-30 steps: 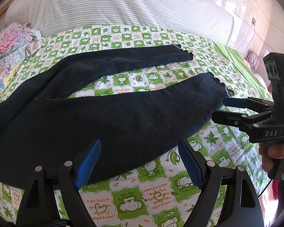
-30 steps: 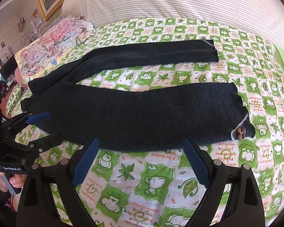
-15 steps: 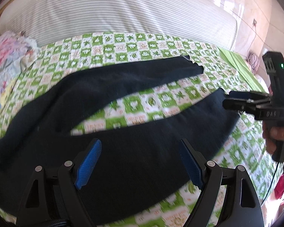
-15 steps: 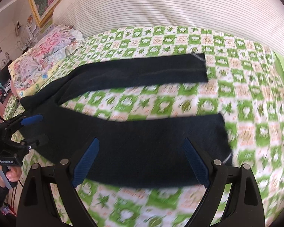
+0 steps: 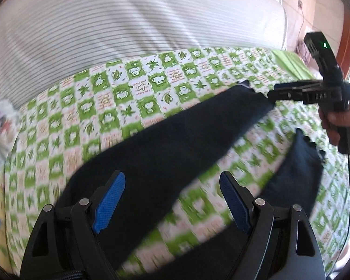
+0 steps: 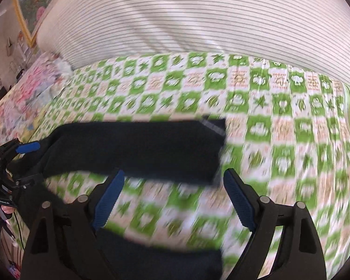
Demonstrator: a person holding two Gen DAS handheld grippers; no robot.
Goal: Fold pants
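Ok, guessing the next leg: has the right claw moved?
Yes: right claw went from near leg's cuff across the checked sheet toward the striped bedding, to far leg's cuff; jaws closing, nothing between.

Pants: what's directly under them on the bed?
The dark pants lie on a green-and-white checked cover, visible between and around both legs. Whatever is beneath the fabric itself is hidden. Behind the cover sits a striped white mattress or bedding.

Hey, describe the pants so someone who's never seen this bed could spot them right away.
Start at the bed's green-and-white checked blanket, below the striped cover. Across it lie the pants, legs spread apart. They are the only plain dark navy thing there, unlike the flowery pillow beside them.
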